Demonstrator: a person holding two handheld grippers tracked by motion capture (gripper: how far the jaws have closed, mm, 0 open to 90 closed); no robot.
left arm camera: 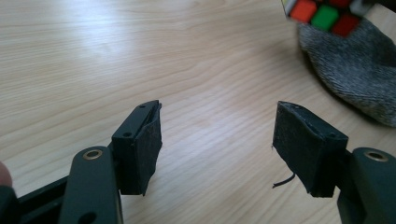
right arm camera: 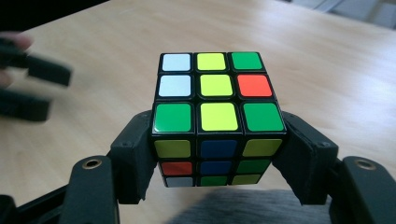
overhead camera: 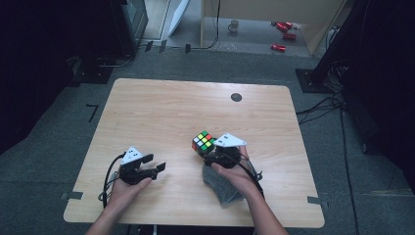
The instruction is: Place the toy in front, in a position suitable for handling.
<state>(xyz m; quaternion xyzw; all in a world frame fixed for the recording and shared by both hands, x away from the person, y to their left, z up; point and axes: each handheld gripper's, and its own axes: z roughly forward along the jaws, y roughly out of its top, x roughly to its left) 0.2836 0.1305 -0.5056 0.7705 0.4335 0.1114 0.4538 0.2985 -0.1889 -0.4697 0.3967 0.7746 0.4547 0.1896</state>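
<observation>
1. Right tool (right arm camera: 219,154): jaws pinch the Rubik's cube (right arm camera: 218,116) by two opposite side faces, cube level between the pads.
2. Cube face toward the camera's top is mostly green/yellow; a cube has no long axis.
3. Grey sock (overhead camera: 222,185) lies on the table (overhead camera: 161,112) under the right tool, its length running back toward the person.
4. Left tool (left arm camera: 217,135): jaws spread, nothing between them, cube ahead to its right.

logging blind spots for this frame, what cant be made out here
- Scrambled multicoloured puzzle cube: its far and underside faces, turned away in the right gripper view; cut off by the top edge in the left gripper view.
- Grey knitted cloth: partly under the right hand in the high view.
- Small red objects on the floor: too small to identify.
</observation>
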